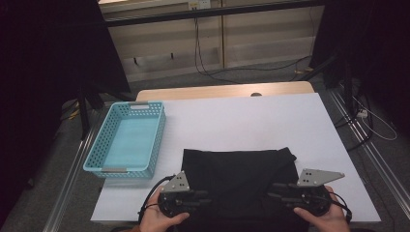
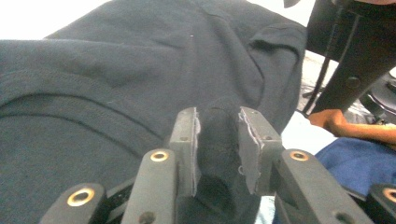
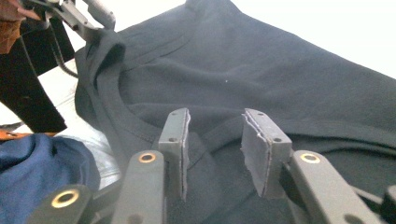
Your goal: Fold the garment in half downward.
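The high view is dim, with near-black left and right edges; the white table (image 1: 251,121) is its brightest area. In both gripper views the table glares white, and the near jaws are softly blurred.

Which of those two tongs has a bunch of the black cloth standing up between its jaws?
The left tongs: a ridge of the black shirt rises between its jaws. The right tongs only have flat cloth beneath.

A black T-shirt (image 1: 239,169) lies folded flat at the table's near edge.
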Motion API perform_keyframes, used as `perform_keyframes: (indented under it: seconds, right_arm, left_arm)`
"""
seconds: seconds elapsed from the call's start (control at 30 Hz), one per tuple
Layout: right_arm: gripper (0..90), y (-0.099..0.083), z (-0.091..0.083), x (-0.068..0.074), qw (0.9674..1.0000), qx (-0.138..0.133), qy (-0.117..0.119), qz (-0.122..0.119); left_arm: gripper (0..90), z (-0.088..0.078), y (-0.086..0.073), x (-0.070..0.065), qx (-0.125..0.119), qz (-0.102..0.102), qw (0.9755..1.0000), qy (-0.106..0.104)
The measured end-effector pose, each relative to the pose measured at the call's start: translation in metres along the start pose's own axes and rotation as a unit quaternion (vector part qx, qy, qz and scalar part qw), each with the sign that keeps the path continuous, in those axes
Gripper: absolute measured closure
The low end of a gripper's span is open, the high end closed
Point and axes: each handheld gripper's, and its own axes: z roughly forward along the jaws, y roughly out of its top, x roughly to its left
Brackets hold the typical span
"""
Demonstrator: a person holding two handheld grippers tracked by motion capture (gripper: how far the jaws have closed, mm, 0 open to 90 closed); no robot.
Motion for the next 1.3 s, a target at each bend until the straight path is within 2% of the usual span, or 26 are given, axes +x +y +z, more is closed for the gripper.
perform_keyframes:
  seconds: [0.17,0.33,0.5,0.6,0.8,0.9,1.0,1.17,1.3]
  right_arm:
    - [62.5,0.003,0.017,0.001,0.9994,0.031,0.018,-0.004]
    - [65.5,0.003,0.037,0.001,0.9966,0.075,0.032,-0.011]
    - [79.0,-0.001,0.04,0.005,0.9936,0.101,0.047,-0.02]
    - [85.4,-0.003,0.031,0.008,0.994,0.089,0.059,-0.025]
    - [85.1,-0.009,0.01,0.018,0.9955,0.055,0.073,-0.022]
    - [80.8,-0.011,0.005,0.027,0.9957,0.045,0.077,-0.028]
    - [71.7,-0.011,0.003,0.031,0.9961,0.037,0.074,-0.031]
    - [62.9,-0.007,-0.002,0.026,0.9978,0.012,0.062,-0.019]
    - [59.7,-0.004,-0.005,0.019,0.9989,-0.002,0.045,-0.011]
  left_arm:
    - [74.6,0.006,-0.002,-0.003,0.018,0.007,0.9998,-0.009]
    - [77.0,0.009,-0.003,-0.007,0.028,0.011,0.9994,-0.018]
    - [79.2,0.009,-0.006,-0.01,0.032,0.006,0.9992,-0.023]
    - [81.4,0.006,-0.008,-0.011,0.031,0.005,0.9991,-0.027]
    - [80.2,0.0,-0.008,-0.015,0.011,-0.001,0.9992,-0.039]
    - [78.6,-0.005,-0.008,-0.016,-0.007,-0.003,0.9992,-0.039]
    - [75.7,-0.01,-0.006,-0.014,-0.023,-0.007,0.9991,-0.036]
    - [70.6,-0.014,-0.004,-0.01,-0.038,-0.016,0.9985,-0.035]
    - [63.6,-0.018,-0.001,-0.007,-0.05,-0.022,0.9981,-0.03]
